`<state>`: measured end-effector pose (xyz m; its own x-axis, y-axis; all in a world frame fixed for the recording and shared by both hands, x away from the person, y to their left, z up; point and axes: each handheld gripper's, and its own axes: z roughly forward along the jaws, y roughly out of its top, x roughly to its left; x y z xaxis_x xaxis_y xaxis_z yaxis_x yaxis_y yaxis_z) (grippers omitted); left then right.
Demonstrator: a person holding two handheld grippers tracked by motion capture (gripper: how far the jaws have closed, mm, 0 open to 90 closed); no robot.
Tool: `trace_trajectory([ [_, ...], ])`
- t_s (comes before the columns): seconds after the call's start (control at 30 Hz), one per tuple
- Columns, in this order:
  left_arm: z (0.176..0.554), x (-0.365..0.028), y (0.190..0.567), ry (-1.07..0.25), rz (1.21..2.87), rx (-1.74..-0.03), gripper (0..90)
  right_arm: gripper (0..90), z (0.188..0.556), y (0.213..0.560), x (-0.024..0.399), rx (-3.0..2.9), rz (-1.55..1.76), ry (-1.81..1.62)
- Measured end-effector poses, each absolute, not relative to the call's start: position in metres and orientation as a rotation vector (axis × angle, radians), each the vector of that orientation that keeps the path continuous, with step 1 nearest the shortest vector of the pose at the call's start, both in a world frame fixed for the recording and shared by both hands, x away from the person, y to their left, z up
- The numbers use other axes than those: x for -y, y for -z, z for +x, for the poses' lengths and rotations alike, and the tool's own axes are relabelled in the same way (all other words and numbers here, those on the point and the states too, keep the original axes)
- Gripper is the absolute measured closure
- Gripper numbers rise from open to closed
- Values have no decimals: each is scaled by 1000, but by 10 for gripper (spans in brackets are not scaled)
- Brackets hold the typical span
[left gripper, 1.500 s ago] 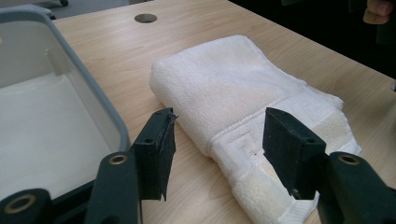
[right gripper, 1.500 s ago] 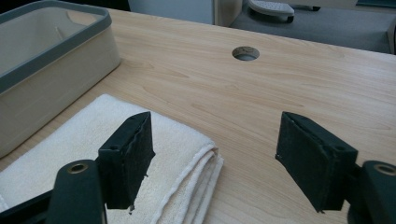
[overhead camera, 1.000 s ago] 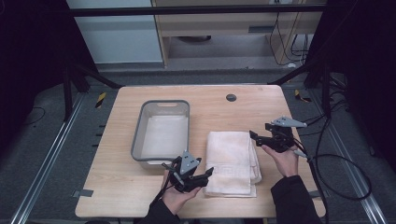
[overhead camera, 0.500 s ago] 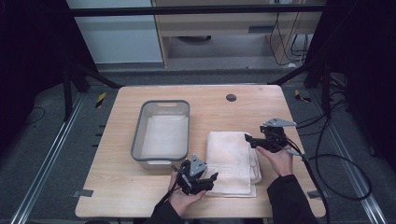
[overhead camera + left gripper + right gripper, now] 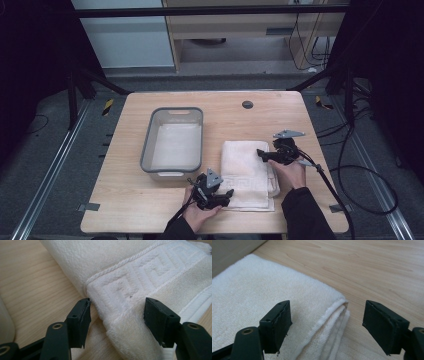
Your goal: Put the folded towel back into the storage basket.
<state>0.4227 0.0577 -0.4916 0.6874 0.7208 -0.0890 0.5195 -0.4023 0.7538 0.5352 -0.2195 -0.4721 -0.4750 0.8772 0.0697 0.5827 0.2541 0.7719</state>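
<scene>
A folded white towel (image 5: 247,172) with a raised key-pattern border lies on the wooden table (image 5: 125,200), right of centre. My left gripper (image 5: 227,194) sits low at the towel's near left corner. Its jaws have just been opening. In the left gripper view the towel's bordered corner (image 5: 140,272) lies between the open jaws of the left gripper (image 5: 117,312), and the pads do not press on it. My right gripper (image 5: 261,154) is at the towel's right edge, open. In the right gripper view the stacked folds (image 5: 262,290) sit between the jaws of the right gripper (image 5: 327,322).
A grey plastic tub (image 5: 148,150) with a pale inside stands just left of the towel. A small black round cap (image 5: 247,104) sits near the table's far edge. Cables (image 5: 345,175) trail off the right side. Bare wood (image 5: 374,265) lies beyond the towel.
Both hands have come down onto the towel. The left gripper slid right to the near corner and its jaws spread wider. The right gripper moved left to the towel's right edge.
</scene>
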Motion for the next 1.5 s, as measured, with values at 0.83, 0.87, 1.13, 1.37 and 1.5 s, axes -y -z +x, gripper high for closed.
trace_trajectory([
  [0.83, 425, -54, 500, -188, 2101, -989, 592, 480, 541, 492, 218, -2252, 1543, -1142],
  [0.87, 425, -54, 499, -176, 2105, -992, 621, 538, 541, 492, 218, -2262, 1563, -1159],
  [1.13, 426, -54, 497, -158, 2095, -997, 732, 684, 540, 489, 218, -2283, 1601, -1202],
  [1.37, 424, -58, 493, -155, 2067, -976, 767, 703, 536, 479, 221, -2261, 1566, -1243],
  [1.5, 423, -61, 489, -147, 2053, -964, 768, 704, 531, 471, 223, -2249, 1549, -1265],
])
